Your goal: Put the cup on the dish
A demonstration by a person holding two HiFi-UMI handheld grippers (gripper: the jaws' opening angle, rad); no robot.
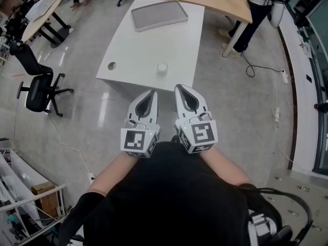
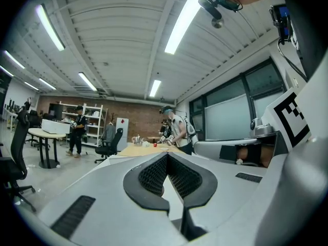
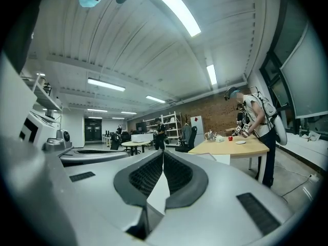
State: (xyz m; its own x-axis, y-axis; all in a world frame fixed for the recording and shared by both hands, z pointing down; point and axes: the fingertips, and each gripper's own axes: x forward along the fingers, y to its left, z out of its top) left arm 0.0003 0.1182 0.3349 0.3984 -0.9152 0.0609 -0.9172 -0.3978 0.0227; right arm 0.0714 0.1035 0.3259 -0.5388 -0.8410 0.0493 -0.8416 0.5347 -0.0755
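The left gripper (image 1: pixel 151 94) and right gripper (image 1: pixel 181 89) hover with jaws clenched, empty; reaching unopened could knock the small pale cup (image 1: pixel 162 68) off the near edge of the white bench (image 1: pixel 138 50), well short of the far grey rectangular dish (image 1: pixel 159 15).

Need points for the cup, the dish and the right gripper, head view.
cup (image 1: pixel 162 68): head view, on its visible middle.
dish (image 1: pixel 159 14): head view, on its bare grey floor.
right gripper (image 1: pixel 180 88): head view, at the closed jaw tips.
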